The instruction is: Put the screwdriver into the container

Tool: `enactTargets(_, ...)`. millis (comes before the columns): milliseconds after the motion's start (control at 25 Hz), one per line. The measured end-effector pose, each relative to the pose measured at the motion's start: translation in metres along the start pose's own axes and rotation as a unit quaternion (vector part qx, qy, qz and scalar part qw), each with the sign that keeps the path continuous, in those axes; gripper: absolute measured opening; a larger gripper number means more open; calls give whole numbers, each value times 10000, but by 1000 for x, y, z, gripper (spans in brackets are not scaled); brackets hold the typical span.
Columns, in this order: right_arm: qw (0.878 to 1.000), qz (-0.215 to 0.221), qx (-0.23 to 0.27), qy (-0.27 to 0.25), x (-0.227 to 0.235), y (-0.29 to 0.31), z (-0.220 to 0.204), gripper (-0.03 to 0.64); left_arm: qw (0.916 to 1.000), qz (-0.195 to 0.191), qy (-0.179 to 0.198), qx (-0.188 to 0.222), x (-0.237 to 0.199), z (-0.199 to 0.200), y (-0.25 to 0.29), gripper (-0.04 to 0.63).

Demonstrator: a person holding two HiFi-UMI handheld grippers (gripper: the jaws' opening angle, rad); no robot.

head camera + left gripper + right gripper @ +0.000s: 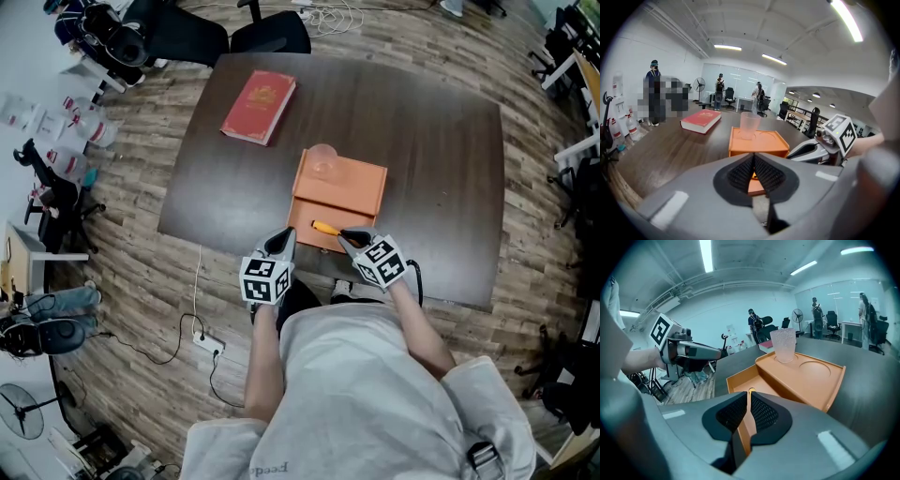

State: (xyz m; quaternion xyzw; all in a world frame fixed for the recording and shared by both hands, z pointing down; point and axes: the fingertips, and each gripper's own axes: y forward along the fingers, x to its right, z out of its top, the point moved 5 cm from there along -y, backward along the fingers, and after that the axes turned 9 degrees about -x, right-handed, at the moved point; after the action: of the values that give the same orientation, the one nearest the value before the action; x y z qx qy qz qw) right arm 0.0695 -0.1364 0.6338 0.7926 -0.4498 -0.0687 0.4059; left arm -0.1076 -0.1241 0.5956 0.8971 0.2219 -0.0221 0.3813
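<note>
Red hardcover book (259,106) flat on a dark wooden table (441,169), wood-plank floor (150,281) all round.
Book near the table's far left corner, cover up, set at a slight angle to the table edge. Beyond the far edge, two black office chairs (272,33) close together. On the floor left of the table, a white power strip (208,343) with a thin white cable (197,281) running up toward the table edge. Standing fan (21,411) at the lower left corner. In the left gripper view, several people (720,84) standing far back in the room near another fan (699,85), under long ceiling lights (727,47).
</note>
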Motion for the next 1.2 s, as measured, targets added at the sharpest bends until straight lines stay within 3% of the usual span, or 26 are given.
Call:
enactTargets(160,10000,-49,-8,-12,0,0,0,2,10000,4,2,1,1,-1,0,55)
enactTargets(1200,9997,-152,-179,-74,5,0,-3,2,10000,-81,-47,14,7,-7,4,55)
